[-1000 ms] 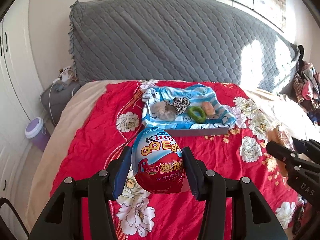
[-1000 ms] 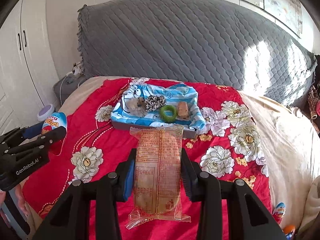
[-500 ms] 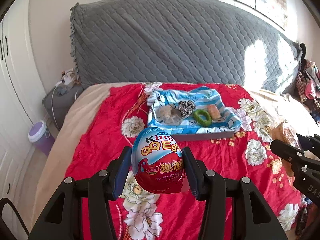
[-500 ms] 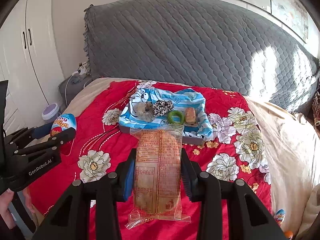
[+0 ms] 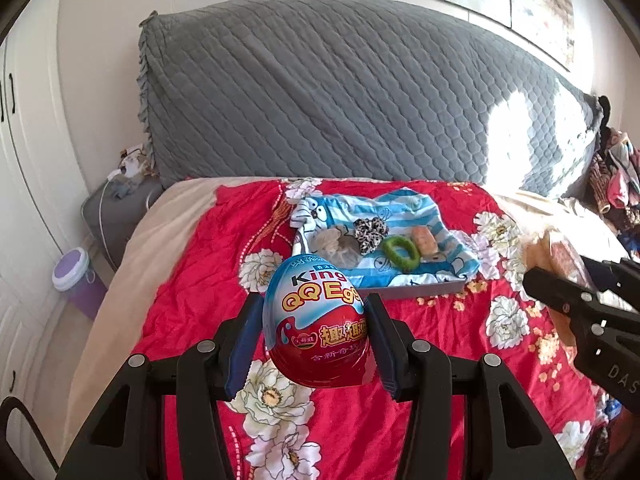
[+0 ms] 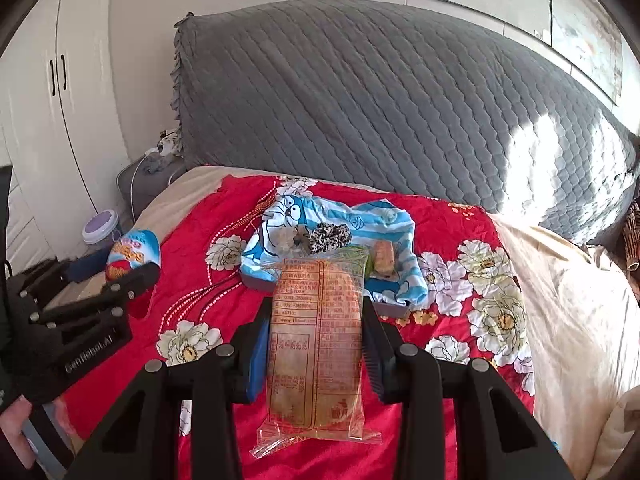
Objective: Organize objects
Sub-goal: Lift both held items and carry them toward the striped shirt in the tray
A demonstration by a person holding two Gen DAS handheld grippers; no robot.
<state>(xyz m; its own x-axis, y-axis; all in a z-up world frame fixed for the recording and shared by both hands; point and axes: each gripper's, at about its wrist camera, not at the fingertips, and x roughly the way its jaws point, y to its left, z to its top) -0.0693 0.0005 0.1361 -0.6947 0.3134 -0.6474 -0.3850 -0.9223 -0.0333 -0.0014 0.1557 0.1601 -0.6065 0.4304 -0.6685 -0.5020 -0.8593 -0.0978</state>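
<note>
My left gripper (image 5: 314,340) is shut on a red and blue toy egg (image 5: 316,320), held above the red floral bedspread (image 5: 192,300). My right gripper (image 6: 316,344) is shut on a clear-wrapped snack cake packet (image 6: 316,344). Ahead on the bed lies a grey tray (image 5: 420,290) covered with a blue striped cartoon cloth (image 5: 400,208). On the cloth sit a beige hair clip (image 5: 336,240), a leopard scrunchie (image 5: 370,230), a green ring (image 5: 400,252) and a small bread piece (image 5: 426,238). The left gripper with the egg (image 6: 134,256) shows at the left of the right wrist view.
A grey quilted headboard (image 5: 340,100) rises behind the bed. A grey bedside stand (image 5: 116,208) and a lilac-lidded bin (image 5: 74,276) stand to the left beside white wardrobe doors (image 6: 52,120). Beige bedding (image 6: 568,300) lies on the right, with clothes (image 5: 616,184) piled beyond.
Both grippers have drawn back and risen a little with the egg and the packet still held. The tray looks smaller and farther off in both views.
</note>
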